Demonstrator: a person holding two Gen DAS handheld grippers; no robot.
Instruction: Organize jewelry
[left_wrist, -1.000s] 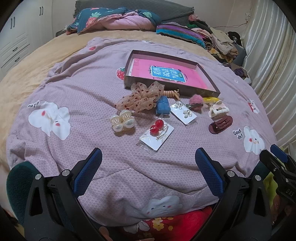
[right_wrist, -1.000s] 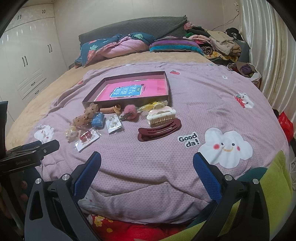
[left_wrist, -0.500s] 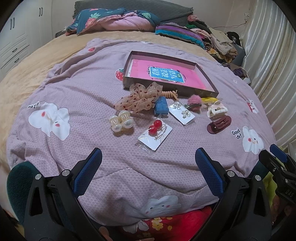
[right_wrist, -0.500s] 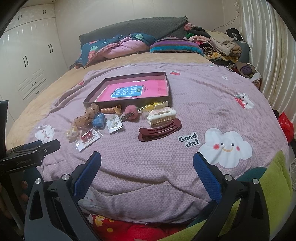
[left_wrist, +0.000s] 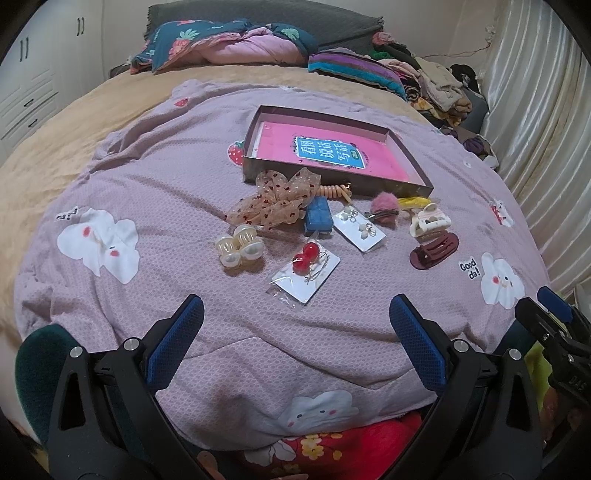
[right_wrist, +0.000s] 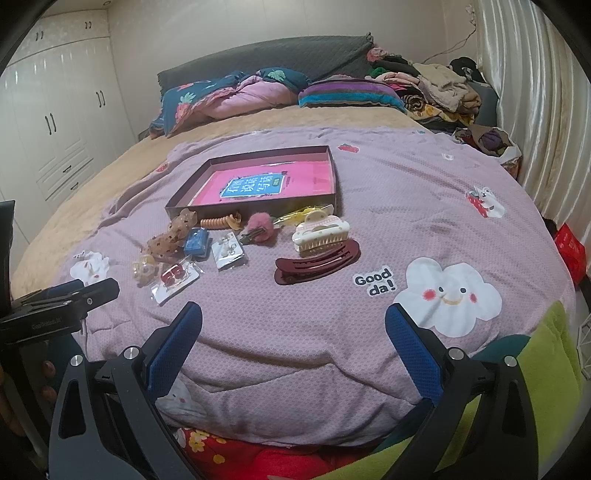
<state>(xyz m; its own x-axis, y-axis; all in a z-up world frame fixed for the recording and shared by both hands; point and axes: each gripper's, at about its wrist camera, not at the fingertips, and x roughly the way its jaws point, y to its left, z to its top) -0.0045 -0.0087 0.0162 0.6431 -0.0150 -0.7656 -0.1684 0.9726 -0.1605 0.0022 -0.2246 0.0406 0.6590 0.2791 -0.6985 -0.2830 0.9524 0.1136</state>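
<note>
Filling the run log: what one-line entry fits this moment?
left tongs open, empty | right tongs open, empty | hair clips, earring cards on quilt | tray holds no jewelry

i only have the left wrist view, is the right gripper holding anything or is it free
Observer: Free. In the right wrist view the right gripper has its jaws wide apart, with only quilt between them.
Operator: ok, the yellow thing behind the pink pompom, i barely see it
Observer: It is a long, thin yellow clip lying along the front wall of the box, just behind the cream claw clip.
Operator: anything off the bed on the right
Observer: Something red, maybe a bag, sits low beside the bed near the curtain.
</note>
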